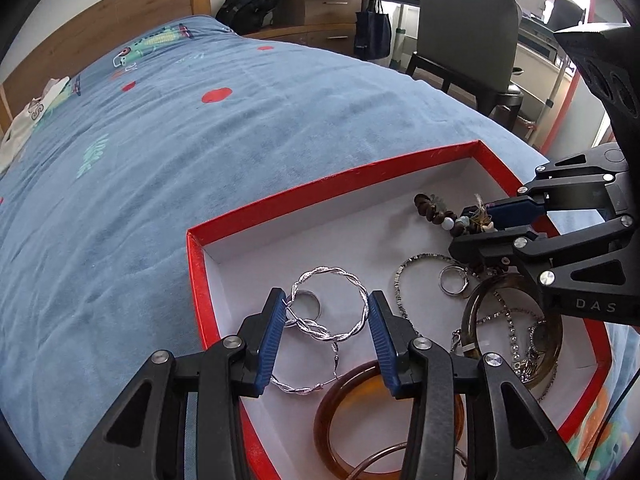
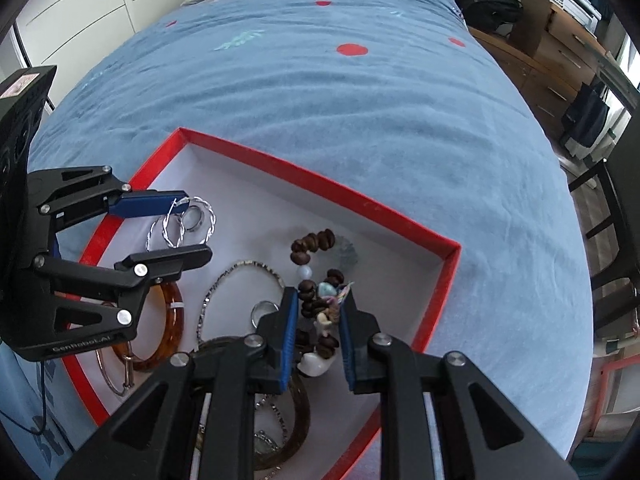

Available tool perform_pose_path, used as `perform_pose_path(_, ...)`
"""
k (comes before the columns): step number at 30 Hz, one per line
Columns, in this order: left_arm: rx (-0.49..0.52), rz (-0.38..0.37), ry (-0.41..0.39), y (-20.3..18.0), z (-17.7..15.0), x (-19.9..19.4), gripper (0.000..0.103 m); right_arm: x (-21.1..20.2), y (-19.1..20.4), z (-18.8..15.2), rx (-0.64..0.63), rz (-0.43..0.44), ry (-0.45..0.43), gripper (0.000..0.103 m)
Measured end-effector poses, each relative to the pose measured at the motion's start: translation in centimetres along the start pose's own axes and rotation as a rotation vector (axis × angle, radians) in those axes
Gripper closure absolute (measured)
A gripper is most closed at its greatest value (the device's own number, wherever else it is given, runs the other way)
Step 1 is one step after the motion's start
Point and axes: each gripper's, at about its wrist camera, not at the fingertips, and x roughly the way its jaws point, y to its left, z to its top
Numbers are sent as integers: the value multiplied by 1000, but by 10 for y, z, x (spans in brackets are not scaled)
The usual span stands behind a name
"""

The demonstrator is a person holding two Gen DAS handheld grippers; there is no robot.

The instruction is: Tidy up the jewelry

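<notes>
A red box [image 1: 320,184] with a white floor lies on the bed and holds the jewelry. My left gripper [image 1: 326,294] is shut on a pair of twisted silver hoop earrings [image 1: 352,276]; one hoop spans the blue pads, and the other hangs below them. A silver ring [image 1: 310,304] lies just behind them. My right gripper [image 2: 319,294] is shut on a brown bead bracelet [image 2: 316,242] with pale beads and a tassel, and its far end rests on the box floor. In the right wrist view the left gripper [image 2: 196,228] is at the box's left side.
An amber bangle [image 1: 332,420], a thin silver bangle [image 1: 404,276], a second ring [image 1: 452,280], a dark bangle [image 1: 472,320] and a rhinestone chain [image 1: 514,332] also lie in the box. A blue bedspread [image 1: 200,160] surrounds it. A chair [image 1: 460,32] and a backpack [image 1: 248,4] stand beyond the bed.
</notes>
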Motion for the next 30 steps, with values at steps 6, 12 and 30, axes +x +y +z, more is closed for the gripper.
perform_pose_path(6, -9, -21, -5, 1, 1, -2, 60, -1, 9, -3, -52, 3, 21, 67)
perform_pose_path(12, -4, -21, -15, 1, 1, -7, 53, -6, 12, -6, -68, -11, 25, 63)
perform_pose_path(30, -32, -2, -102, -1, 1, -60, 37, -55, 14, -16, 7, -21, -57, 63)
